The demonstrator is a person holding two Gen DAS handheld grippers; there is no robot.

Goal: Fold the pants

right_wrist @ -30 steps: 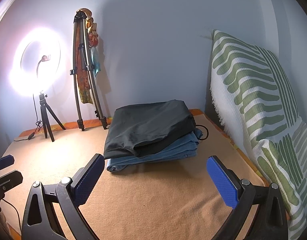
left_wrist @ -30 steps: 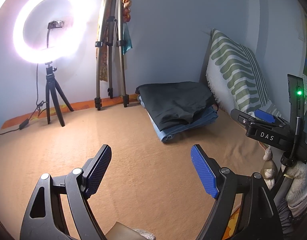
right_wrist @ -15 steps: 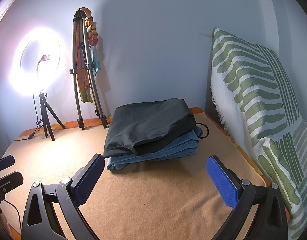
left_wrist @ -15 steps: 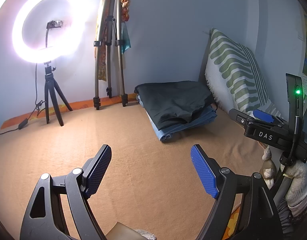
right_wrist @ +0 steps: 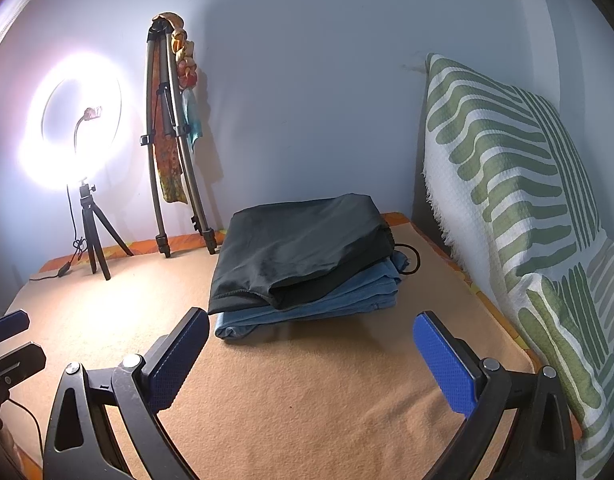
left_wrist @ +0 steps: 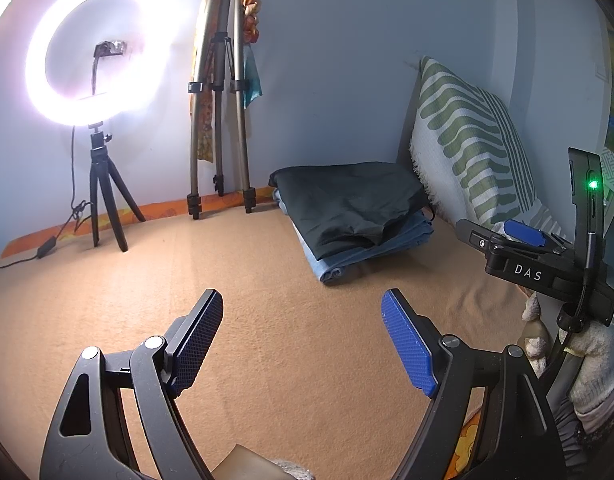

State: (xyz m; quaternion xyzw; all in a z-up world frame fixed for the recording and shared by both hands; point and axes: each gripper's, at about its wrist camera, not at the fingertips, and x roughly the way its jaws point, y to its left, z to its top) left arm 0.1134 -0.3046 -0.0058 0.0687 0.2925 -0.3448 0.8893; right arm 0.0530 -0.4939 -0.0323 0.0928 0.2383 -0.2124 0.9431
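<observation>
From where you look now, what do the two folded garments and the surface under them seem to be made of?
Dark garment: looks like thin synthetic or smooth woven cloth, with a faint sheen and soft creases. Blue garment beneath it: probably denim or heavy cotton, matte, with thick rounded fold edges. Tan surface: seems a fleece or felt blanket, fuzzy, dull, without shine. None is certain from looks alone.

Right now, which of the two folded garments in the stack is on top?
The black pants are on top. They lie over the blue pair, whose folded edges stick out beneath at the front and the pillow side.
</observation>
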